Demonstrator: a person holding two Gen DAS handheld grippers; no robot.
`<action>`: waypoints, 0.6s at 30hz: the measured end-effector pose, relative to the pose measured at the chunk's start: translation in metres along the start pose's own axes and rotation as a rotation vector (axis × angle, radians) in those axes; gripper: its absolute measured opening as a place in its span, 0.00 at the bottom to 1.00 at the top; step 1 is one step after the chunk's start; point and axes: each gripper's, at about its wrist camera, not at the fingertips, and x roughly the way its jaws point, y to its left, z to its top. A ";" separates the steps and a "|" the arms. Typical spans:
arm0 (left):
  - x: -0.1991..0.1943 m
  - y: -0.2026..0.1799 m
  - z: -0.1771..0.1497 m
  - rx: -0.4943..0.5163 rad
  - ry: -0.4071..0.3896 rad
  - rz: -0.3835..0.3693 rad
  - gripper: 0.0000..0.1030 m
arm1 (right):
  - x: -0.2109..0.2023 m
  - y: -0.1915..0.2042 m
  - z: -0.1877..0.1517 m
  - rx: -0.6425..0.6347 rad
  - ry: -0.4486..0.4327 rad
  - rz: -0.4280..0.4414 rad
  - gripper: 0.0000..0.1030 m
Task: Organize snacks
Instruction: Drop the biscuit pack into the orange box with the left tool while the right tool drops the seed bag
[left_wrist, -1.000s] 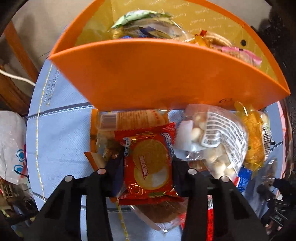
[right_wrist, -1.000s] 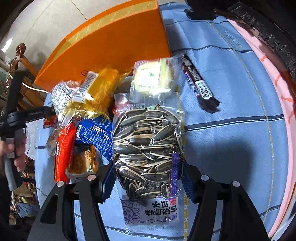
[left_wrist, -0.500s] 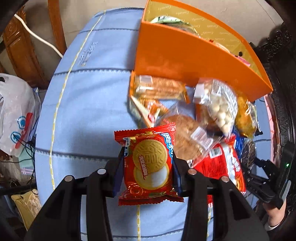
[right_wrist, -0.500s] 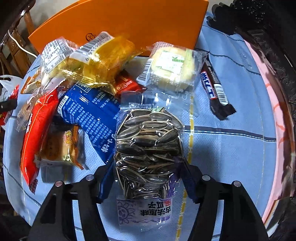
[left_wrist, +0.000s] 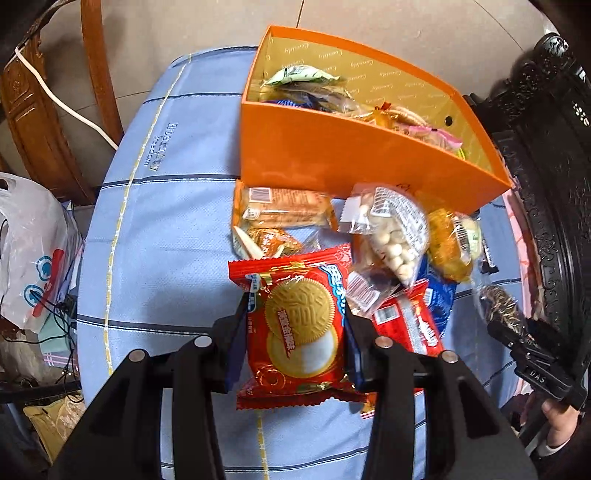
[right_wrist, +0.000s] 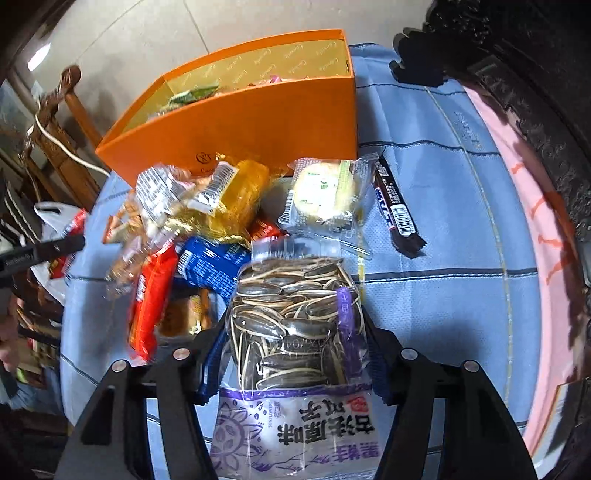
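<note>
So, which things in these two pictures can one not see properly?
- Orange box contents: near wall hides the lower snacks, both views.
- Sunflower seed packet: bottom cut by right wrist frame edge.
- Snack pile's left side: blurred, right wrist view.
- Person's hand: mostly cut off, left wrist view.

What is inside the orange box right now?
The orange box already holds several wrapped snacks: a green-and-white packet on top, pink wrappers near the far end. Its near wall hides the bottom layer, so a count is impossible.

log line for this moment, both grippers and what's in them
left gripper: shut on red biscuit packet | right gripper: shut on sunflower seed bag | orange box: partly filled
</note>
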 end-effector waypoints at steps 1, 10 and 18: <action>-0.001 0.000 -0.001 0.001 0.000 0.000 0.41 | 0.005 0.007 0.003 0.011 -0.004 0.013 0.61; -0.007 -0.005 0.008 0.007 -0.016 -0.006 0.41 | -0.035 0.021 0.034 -0.001 -0.110 0.091 0.61; -0.033 -0.034 0.072 0.079 -0.113 -0.040 0.41 | -0.057 0.044 0.098 -0.068 -0.231 0.125 0.61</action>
